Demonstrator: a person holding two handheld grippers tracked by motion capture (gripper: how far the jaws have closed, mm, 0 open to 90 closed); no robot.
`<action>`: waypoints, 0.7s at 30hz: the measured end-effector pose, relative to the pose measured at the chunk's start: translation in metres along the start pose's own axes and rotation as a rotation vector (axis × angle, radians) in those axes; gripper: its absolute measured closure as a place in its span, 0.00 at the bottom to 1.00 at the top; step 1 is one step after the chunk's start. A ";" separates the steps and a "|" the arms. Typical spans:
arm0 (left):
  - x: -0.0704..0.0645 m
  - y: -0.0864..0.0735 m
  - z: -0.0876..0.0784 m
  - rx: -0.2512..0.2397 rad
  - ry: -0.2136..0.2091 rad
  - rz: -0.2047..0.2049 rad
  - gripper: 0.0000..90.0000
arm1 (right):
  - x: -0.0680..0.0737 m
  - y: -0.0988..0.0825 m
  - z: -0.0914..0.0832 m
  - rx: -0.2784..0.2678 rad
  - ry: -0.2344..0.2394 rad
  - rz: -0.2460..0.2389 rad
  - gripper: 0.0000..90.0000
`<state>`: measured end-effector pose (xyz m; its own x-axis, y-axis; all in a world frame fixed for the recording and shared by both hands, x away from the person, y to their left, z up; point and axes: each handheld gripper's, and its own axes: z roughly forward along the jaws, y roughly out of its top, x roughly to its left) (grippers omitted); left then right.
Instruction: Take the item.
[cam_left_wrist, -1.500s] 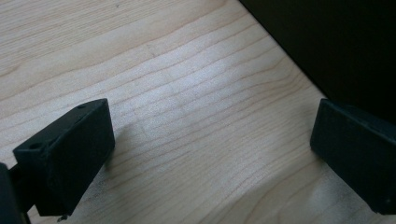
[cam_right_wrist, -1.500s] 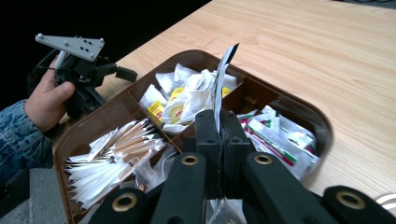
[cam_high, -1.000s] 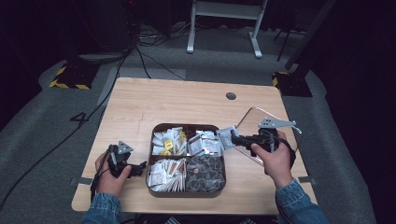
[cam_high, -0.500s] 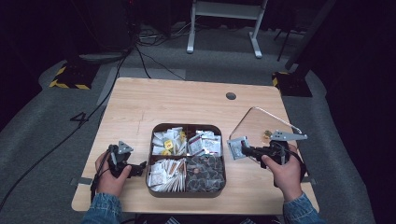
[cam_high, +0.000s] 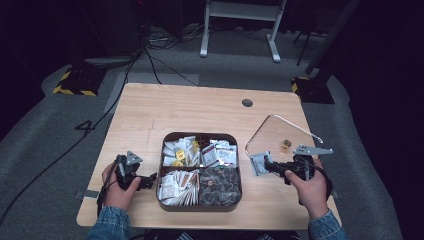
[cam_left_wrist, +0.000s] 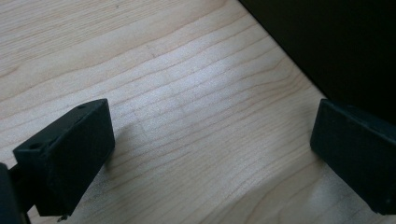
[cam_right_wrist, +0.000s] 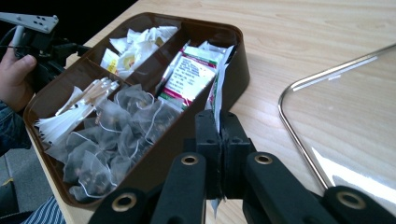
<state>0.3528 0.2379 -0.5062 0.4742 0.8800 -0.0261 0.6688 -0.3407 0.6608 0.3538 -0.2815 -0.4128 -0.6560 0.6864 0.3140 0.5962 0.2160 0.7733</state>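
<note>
A small packet (cam_high: 258, 163) is pinched tight in the right gripper (cam_high: 267, 167), just right of the brown box (cam_high: 200, 206). The left gripper (cam_high: 145, 181) is spread wide, holding nothing.

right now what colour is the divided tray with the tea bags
Dark brown tray, clearest in the right gripper view.

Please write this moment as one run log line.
right claw: shut on white packet | left claw: open | brown four-compartment tray: full
</note>
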 end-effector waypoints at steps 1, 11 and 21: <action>0.000 0.000 0.000 0.001 0.000 0.000 0.00 | -0.001 -0.001 0.000 0.003 0.000 0.007 0.99; 0.000 0.000 0.000 0.001 0.000 0.001 0.00 | -0.007 -0.021 0.012 0.102 0.032 0.040 0.99; 0.000 0.001 0.001 0.001 -0.001 0.000 0.00 | -0.010 -0.037 0.023 0.176 0.066 0.081 0.99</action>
<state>0.3547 0.2372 -0.5062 0.4746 0.8798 -0.0265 0.6690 -0.3410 0.6604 0.3493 -0.2803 -0.4578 -0.6280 0.6607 0.4112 0.7162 0.2841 0.6375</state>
